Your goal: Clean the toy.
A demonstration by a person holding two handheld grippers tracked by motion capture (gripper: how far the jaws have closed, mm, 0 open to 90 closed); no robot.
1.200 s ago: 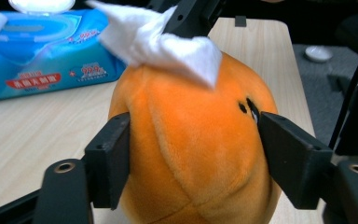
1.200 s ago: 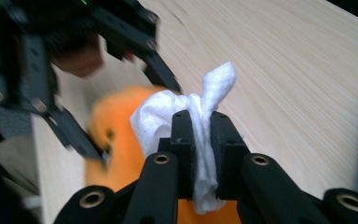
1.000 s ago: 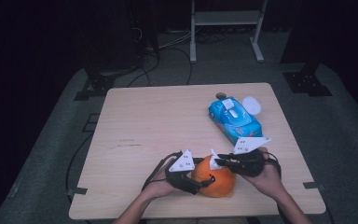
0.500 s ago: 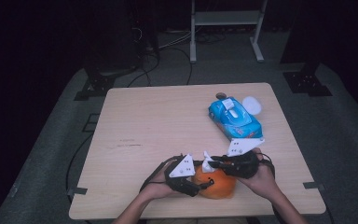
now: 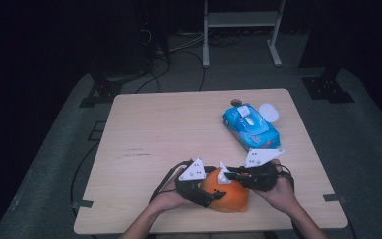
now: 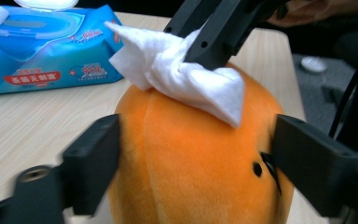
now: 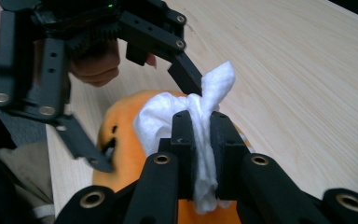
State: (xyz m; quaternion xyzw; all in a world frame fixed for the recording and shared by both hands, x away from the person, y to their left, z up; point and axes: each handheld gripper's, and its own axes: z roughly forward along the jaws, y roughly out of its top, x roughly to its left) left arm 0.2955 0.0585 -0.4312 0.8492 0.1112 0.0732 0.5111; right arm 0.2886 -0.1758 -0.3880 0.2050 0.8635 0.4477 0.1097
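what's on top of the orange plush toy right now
A crumpled white wipe lies on the orange plush toy, pinched in the right gripper. The toy's surface beneath the wipe is covered and can't be seen.

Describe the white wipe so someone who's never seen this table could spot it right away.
Start at the wooden table and go to its near edge, where an orange plush toy sits. The white wipe lies on top, pinched by the right gripper; it's crumpled, unlike the blue pack.
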